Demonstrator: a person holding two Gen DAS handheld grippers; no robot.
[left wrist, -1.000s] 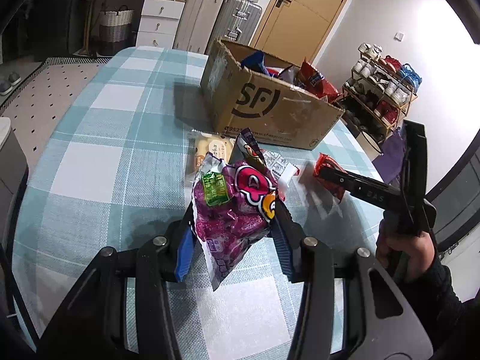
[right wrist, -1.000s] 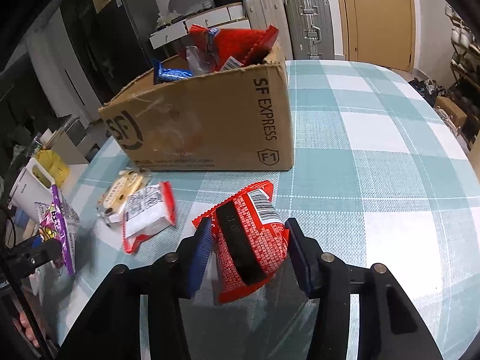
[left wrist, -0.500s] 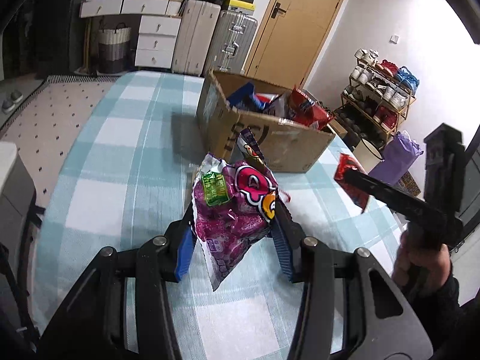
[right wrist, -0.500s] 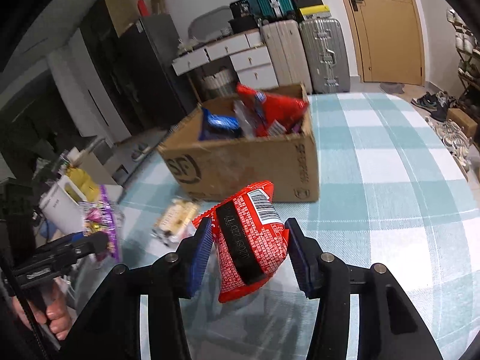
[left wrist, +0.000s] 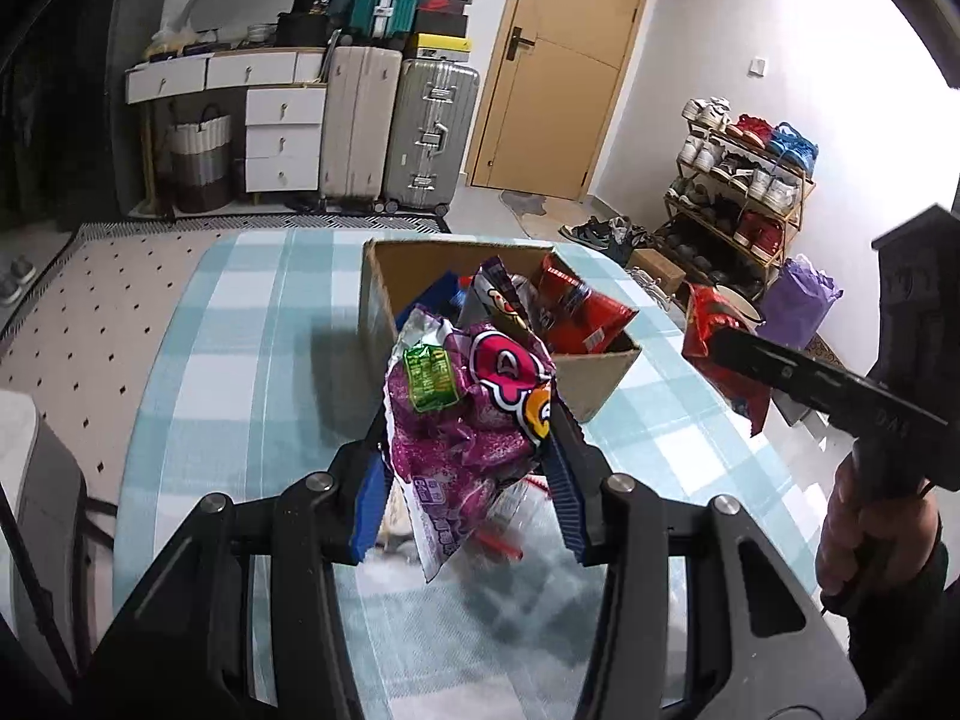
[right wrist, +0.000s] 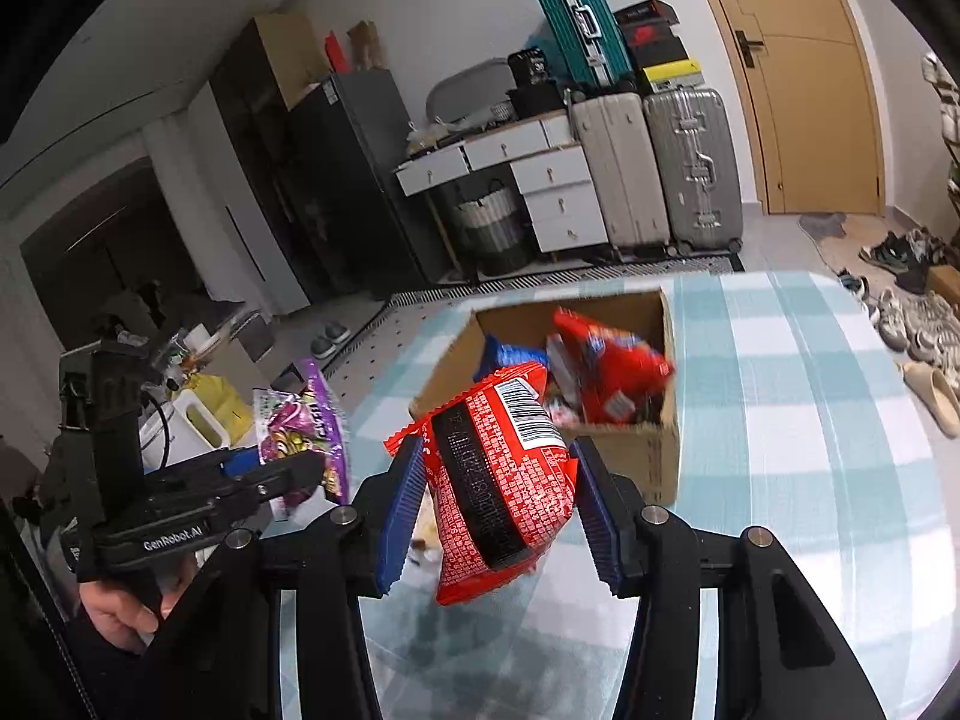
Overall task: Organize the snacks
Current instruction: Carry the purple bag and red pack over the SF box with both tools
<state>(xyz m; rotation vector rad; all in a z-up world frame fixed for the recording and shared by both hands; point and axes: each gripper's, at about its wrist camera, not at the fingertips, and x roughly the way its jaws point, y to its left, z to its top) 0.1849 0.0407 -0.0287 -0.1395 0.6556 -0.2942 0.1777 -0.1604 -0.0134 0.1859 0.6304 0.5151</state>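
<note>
My left gripper [left wrist: 468, 480] is shut on a purple snack bag [left wrist: 462, 420], held in the air above the checked table [left wrist: 228, 372]. My right gripper [right wrist: 495, 492] is shut on a red snack packet [right wrist: 498, 480], also lifted off the table. Beyond both stands an open cardboard box [left wrist: 375, 294] [right wrist: 654, 456] with several red and blue packets inside. In the left wrist view the right gripper [left wrist: 720, 348] comes in from the right with the red packet [left wrist: 705, 330]. In the right wrist view the left gripper [right wrist: 300, 474] shows at the left with the purple bag [right wrist: 306, 420].
A few small packets [left wrist: 510, 510] lie on the table under the held bags, mostly hidden. Suitcases [left wrist: 390, 132] and white drawers [left wrist: 282, 138] line the far wall. A shoe rack [left wrist: 738, 180] stands right of the table, and a door [left wrist: 564, 72] is behind.
Both grippers rose with their bags off the table. The box now shows from above, its contents visible. The loose packets on the table dropped below the held bags.
</note>
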